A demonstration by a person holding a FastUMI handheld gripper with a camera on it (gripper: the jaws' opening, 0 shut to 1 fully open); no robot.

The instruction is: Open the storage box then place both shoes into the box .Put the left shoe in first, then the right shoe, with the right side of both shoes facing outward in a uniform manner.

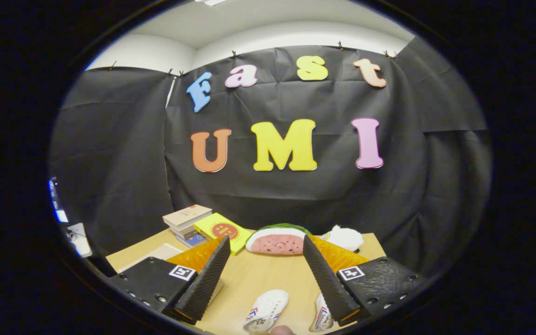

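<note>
We see the gripper [265, 260] held above the counter [258, 279] with its jaws spread wide, gripping nothing — two white shoes [265, 311] lie on the wood below, one between the fingers, the other [322, 319] partly under the right finger. Beyond the fingertips sit a watermelon-slice plush [277, 241], a white plush [345, 237] and a stack of books [189, 223] — all near the far edge.

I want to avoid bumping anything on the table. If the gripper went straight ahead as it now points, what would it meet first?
Probably the watermelon plush, beyond the open gripper and in line with its gap. Depth is hard to judge.
</note>
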